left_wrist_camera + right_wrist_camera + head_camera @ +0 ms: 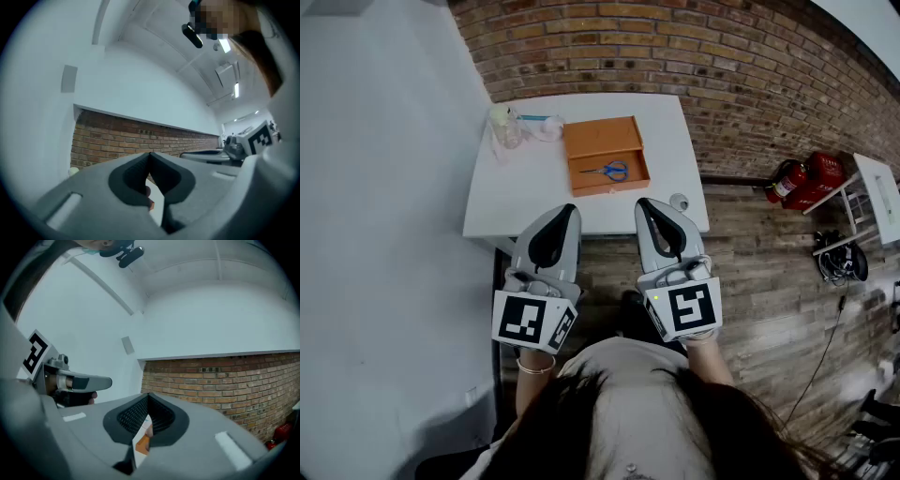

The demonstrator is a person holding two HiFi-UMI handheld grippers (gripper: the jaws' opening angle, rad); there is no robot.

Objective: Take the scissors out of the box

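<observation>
An open orange box (609,186) lies on the white table (525,187), its lid folded back. Inside it lie scissors (607,171) with blue handles. Both grippers hover side by side in front of the table's near edge, pointing toward the box and well short of it. My left gripper (570,208) has its jaws together with nothing between them, as the left gripper view (150,153) also shows. My right gripper (642,202) is shut and empty as well (148,394). A sliver of the orange box (142,442) shows through the gap below the right jaws.
Clear plastic cups and wrapping (511,127) sit at the table's back left. A small grey round object (679,201) lies at the front right corner. A brick wall runs behind the table; red fire extinguishers (806,180) and a white shelf (877,192) stand on the right.
</observation>
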